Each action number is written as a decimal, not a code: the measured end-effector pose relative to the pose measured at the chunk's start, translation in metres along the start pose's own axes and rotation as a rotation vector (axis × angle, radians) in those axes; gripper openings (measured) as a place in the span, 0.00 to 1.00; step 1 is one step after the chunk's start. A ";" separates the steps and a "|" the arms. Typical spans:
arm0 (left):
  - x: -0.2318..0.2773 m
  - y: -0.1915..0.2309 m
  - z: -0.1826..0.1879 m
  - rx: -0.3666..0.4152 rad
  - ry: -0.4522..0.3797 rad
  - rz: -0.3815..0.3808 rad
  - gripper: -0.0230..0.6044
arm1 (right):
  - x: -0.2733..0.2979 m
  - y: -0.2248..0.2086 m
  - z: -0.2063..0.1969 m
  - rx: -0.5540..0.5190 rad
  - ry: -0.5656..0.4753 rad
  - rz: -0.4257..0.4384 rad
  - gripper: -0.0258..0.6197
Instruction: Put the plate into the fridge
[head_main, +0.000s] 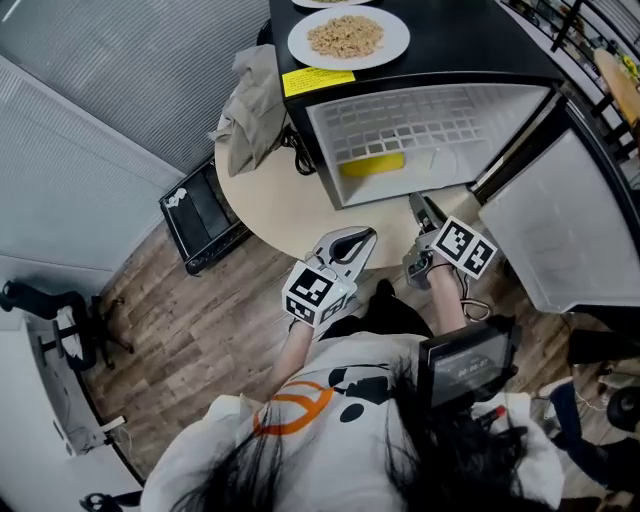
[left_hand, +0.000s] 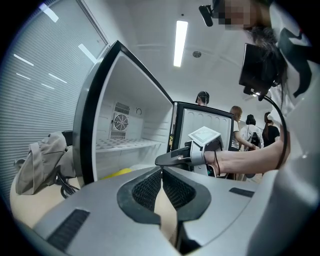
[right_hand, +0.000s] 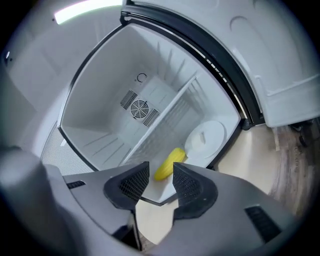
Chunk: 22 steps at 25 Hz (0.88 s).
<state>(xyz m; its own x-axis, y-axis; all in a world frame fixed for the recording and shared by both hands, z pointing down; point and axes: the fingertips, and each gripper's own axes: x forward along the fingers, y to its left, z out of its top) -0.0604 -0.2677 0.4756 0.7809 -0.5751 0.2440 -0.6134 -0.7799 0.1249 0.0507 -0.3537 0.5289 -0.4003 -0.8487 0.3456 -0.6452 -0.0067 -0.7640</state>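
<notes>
A white plate (right_hand: 208, 140) lies empty on the floor of the open mini fridge (right_hand: 100, 135), next to a yellow corn cob (right_hand: 170, 162). A second white plate (head_main: 349, 37), heaped with pale food, sits on the fridge's black top. My right gripper (right_hand: 161, 172) points into the fridge opening from just outside it, and its jaws stand apart with nothing between them. It also shows in the head view as the right gripper (head_main: 417, 205). My left gripper (left_hand: 161, 171) hovers over the table in front of the fridge, with its pads touching and empty; the head view shows this left gripper (head_main: 366, 235).
The fridge door (head_main: 560, 220) hangs open to the right. The fridge stands on a round beige table (head_main: 280, 205) with a grey bag (head_main: 250, 100) beside it. A black case (head_main: 205, 215) lies on the wooden floor. People stand behind the door (left_hand: 240, 131).
</notes>
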 end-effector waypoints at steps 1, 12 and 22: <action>-0.005 -0.003 -0.001 0.001 0.001 -0.002 0.06 | -0.006 0.004 -0.004 -0.016 -0.004 0.002 0.28; -0.059 -0.039 -0.029 -0.028 -0.006 -0.022 0.06 | -0.071 0.037 -0.059 -0.156 -0.010 0.000 0.12; -0.088 -0.071 -0.034 -0.048 -0.039 -0.010 0.06 | -0.119 0.047 -0.094 -0.180 0.017 0.008 0.11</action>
<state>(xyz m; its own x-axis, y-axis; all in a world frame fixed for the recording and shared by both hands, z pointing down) -0.0901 -0.1534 0.4781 0.7906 -0.5772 0.2046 -0.6096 -0.7735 0.1736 0.0070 -0.2037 0.5028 -0.4156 -0.8395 0.3500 -0.7475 0.0960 -0.6573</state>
